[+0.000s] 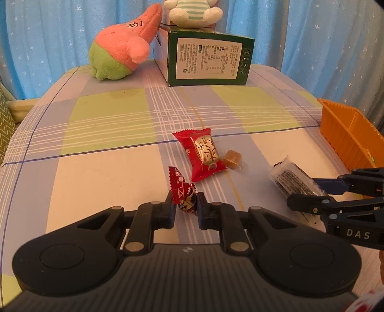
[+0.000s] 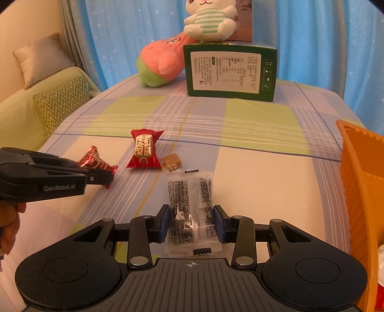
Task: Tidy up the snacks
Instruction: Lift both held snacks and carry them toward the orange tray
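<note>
My left gripper [image 1: 186, 206] is shut on a small red foil candy [image 1: 183, 192], pinched between its blue pads just above the checked tablecloth; the right wrist view shows that candy [image 2: 96, 162] in the left gripper [image 2: 105, 174] too. My right gripper [image 2: 190, 223] is shut on a clear packet of dark snack [image 2: 189, 204], its pads pressing both long sides. In the left wrist view the packet [image 1: 292, 180] sits in the right gripper [image 1: 304, 194] at the right. A larger red and gold candy [image 1: 204, 154] and a small brown caramel [image 1: 232, 159] lie between them on the cloth.
An orange plastic bin [image 2: 360, 180] stands at the table's right edge. A green box [image 1: 208, 60] with a white plush toy [image 1: 192, 12] on it and a pink and green plush [image 1: 122, 45] sit at the back. Blue curtains hang behind. A sofa with cushions [image 2: 60, 103] is at the left.
</note>
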The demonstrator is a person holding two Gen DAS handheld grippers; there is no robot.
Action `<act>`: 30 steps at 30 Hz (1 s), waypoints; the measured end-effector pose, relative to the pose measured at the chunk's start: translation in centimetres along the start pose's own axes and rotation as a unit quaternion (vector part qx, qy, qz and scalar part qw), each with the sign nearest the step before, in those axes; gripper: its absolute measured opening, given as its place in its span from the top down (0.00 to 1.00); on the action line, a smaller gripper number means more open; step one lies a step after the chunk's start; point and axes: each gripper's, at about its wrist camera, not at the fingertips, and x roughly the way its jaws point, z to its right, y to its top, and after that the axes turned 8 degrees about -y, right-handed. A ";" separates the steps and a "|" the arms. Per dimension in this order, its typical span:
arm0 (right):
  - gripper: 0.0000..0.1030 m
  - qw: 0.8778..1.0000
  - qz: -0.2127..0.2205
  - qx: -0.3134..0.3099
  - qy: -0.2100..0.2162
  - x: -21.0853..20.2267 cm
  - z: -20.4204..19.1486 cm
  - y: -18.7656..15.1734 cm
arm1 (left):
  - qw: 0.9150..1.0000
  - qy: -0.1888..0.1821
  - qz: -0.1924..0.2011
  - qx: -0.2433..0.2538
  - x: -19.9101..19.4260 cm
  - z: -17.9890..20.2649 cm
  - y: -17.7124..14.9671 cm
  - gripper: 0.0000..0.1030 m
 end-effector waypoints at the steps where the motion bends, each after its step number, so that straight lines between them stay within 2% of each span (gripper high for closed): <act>1: 0.62 1.000 0.000 0.002 -0.001 -0.3 0.1 0.0 | 1.000 0.002 0.002 -0.002 -0.4 0.3 0.0 0.85; 9: 0.62 0.999 0.002 0.029 -0.017 -3.8 0.2 -0.4 | 1.000 -0.008 0.015 -0.012 -4.4 3.1 -0.1 0.85; 22: 0.62 0.995 0.013 0.089 -0.033 -12.2 1.2 -2.0 | 0.998 -0.026 0.043 -0.032 -11.6 8.5 -1.4 0.85; 30: 0.62 0.993 0.017 0.106 -0.054 -17.0 2.9 -3.8 | 0.998 -0.036 0.047 -0.029 -14.3 12.2 -2.4 0.85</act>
